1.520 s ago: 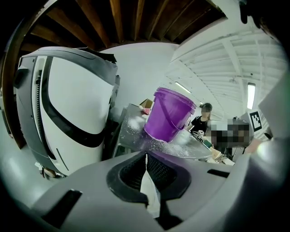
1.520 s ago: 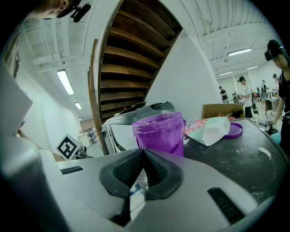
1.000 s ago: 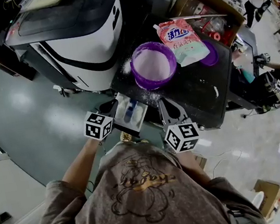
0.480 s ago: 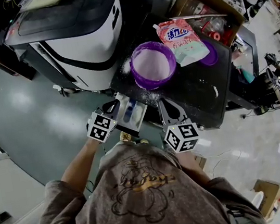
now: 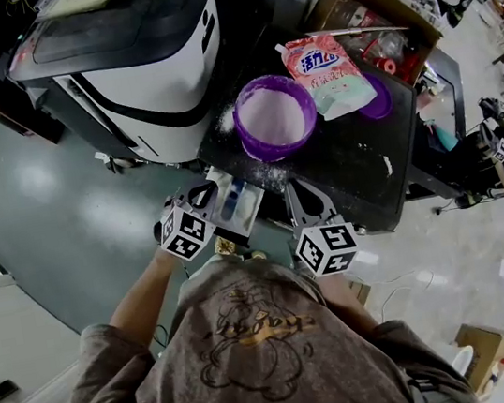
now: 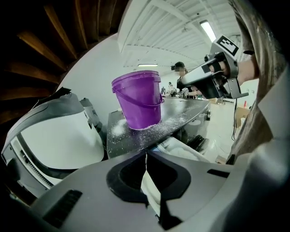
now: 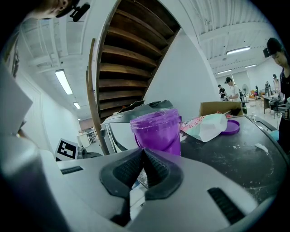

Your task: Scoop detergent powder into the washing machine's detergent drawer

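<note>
Left gripper (image 6: 146, 155): jaws pressed together, nothing between them. Right gripper (image 7: 143, 152): likewise closed and empty. The two flank the open detergent drawer (image 5: 238, 205) at the near edge of the black table (image 5: 359, 160). The purple bucket (image 5: 276, 116) of white powder stands on the table with spilled grains at its base, just beside the detergent pouch (image 5: 328, 72).

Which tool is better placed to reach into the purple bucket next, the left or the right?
Probably the right tool: it aims straight at the purple bucket, which stands directly ahead in its view. The left tool sits beside the detergent drawer, off to the side. Both are shut.
</note>
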The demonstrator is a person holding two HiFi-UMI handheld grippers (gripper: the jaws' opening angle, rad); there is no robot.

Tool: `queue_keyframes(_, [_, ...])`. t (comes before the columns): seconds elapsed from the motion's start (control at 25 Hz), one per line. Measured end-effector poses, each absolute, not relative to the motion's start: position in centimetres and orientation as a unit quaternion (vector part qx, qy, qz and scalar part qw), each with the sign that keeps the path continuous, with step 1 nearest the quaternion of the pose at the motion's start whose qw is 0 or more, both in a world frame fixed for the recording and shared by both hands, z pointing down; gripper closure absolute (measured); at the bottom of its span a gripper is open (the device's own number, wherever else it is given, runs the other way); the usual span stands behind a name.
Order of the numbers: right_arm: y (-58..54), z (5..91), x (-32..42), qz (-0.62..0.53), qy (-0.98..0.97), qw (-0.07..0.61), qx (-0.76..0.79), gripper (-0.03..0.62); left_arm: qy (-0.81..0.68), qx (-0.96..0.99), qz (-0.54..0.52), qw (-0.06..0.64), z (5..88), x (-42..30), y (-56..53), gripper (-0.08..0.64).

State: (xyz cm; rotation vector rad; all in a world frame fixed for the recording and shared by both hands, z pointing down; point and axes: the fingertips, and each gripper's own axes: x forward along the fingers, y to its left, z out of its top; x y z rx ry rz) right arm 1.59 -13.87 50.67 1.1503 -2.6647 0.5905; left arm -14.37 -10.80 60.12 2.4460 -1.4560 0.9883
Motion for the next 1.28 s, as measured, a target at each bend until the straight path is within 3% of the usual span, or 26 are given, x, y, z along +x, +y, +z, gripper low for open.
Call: queue_keyframes(1.28, [-13.0, 50.8, 1.5, 0.198, -0.895, 0.091, 0.388, 0.591, -0.358, 0.782, 0.467, -0.204, 61.5, -11.4, -8.4, 0.537])
